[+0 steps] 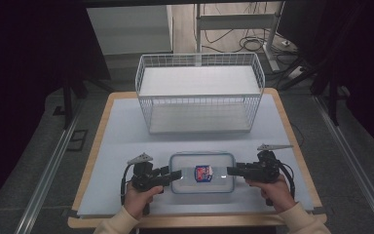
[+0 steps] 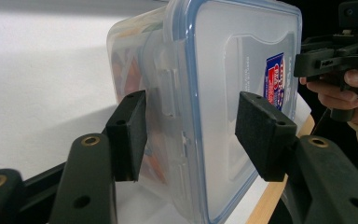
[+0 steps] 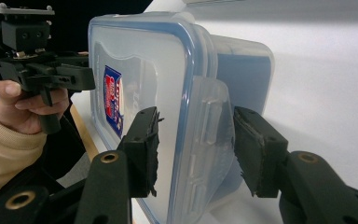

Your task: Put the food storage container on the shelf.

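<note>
Nearest the person, the left claw (image 1: 175, 175) clamps the left end of the lidded plastic container (image 1: 202, 171) – one pad on the lid, one on the wall. The right claw (image 1: 231, 170) straddles its right-end latch; whether its pads press, I cannot tell. The container lies flat on the bench (image 1: 121, 141), with a wire basket (image 1: 199, 92) beyond.

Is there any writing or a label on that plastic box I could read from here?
Sticker on the lid of the plastic box: a blue, red and white label, its print too blurred to read.
Raised lettering moulded into the lid: too small to read.
No other text shows.
</note>
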`<state>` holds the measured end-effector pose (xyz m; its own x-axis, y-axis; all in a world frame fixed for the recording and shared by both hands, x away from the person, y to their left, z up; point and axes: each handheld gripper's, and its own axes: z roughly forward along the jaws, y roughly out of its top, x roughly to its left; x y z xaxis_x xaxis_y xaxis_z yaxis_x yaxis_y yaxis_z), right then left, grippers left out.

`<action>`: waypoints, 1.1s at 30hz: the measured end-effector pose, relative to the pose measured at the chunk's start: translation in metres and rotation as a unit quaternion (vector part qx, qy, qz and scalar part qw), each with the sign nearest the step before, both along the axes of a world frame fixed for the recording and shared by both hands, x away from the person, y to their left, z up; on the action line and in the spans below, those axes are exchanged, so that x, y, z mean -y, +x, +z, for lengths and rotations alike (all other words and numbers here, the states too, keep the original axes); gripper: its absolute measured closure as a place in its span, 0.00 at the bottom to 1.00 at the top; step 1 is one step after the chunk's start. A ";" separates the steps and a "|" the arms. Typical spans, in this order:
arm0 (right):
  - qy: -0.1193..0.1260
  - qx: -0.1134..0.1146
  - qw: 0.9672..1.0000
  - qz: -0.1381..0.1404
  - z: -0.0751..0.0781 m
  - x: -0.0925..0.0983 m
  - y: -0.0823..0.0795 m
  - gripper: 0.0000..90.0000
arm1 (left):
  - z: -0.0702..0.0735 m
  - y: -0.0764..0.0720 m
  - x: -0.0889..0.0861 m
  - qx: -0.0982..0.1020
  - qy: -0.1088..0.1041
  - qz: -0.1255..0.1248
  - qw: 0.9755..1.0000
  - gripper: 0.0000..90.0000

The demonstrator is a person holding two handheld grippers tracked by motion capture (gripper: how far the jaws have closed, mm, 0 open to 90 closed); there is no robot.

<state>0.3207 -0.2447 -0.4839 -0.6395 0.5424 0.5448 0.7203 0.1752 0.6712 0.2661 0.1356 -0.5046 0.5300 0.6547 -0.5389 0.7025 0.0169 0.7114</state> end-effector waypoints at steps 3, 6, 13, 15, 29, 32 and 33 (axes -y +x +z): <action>-0.002 0.008 1.000 0.002 0.002 0.000 -0.001 0.58 | 0.001 0.000 0.000 0.003 0.003 0.002 1.000 0.51; -0.004 0.011 1.000 0.003 0.003 0.000 -0.001 0.58 | 0.002 0.000 0.000 0.005 0.001 0.001 1.000 0.51; 0.002 0.017 1.000 0.002 0.007 0.001 0.000 0.58 | 0.006 0.001 -0.001 0.010 -0.004 0.000 1.000 0.52; 0.002 0.020 1.000 0.002 0.008 0.001 0.000 0.58 | 0.009 0.001 -0.001 0.011 -0.005 0.000 1.000 0.52; 0.013 0.044 0.999 -0.001 0.025 0.004 0.003 0.58 | 0.024 0.006 -0.002 0.028 -0.009 -0.004 1.000 0.53; 0.015 0.047 0.999 0.000 0.027 0.003 0.004 0.58 | 0.026 0.007 -0.002 0.032 -0.010 -0.003 0.999 0.53; 0.016 0.050 0.999 0.000 0.030 0.003 0.005 0.58 | 0.028 0.008 -0.002 0.031 -0.011 -0.004 0.999 0.53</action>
<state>0.3258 -0.2475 -0.4541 -0.6915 0.5264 0.4946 0.6489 0.1519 0.7455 0.2737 0.1378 -0.4769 0.5676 0.6392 -0.5190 0.6574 0.0276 0.7530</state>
